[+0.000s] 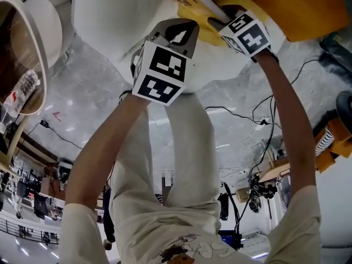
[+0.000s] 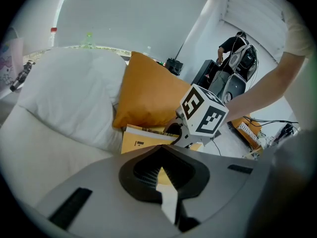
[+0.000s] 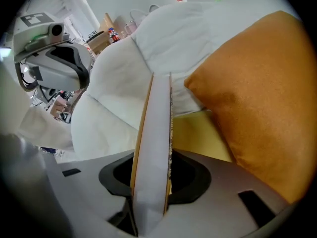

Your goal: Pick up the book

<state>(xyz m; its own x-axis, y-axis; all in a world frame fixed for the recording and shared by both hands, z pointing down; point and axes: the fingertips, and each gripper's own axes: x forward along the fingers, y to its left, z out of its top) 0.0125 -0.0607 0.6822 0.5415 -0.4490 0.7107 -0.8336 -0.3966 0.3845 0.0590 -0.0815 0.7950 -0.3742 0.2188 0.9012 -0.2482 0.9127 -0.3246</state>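
A yellow book [image 1: 192, 1] lies on a white sofa [image 2: 29, 148], tucked against an orange pillow [image 2: 148, 93]. My right gripper [image 1: 217, 21] is shut on the book's near edge. In the right gripper view the book [image 3: 153, 148] stands edge-on between the jaws, its page block and yellow covers filling my right gripper [image 3: 151, 192]. My left gripper [image 1: 179, 34] hovers just left of the book, apart from it, jaws together with nothing in them. From the left gripper view, the book [image 2: 141, 143] and the right gripper [image 2: 173, 130] lie just beyond my left gripper [image 2: 166, 182].
A big white cushion [image 2: 74, 93] leans on the sofa back, left of the orange pillow [image 3: 257, 98]. A round side table [image 1: 22, 65] with a bottle stands beside the sofa. Cables [image 1: 242, 114] run over the marble floor. My own legs are below.
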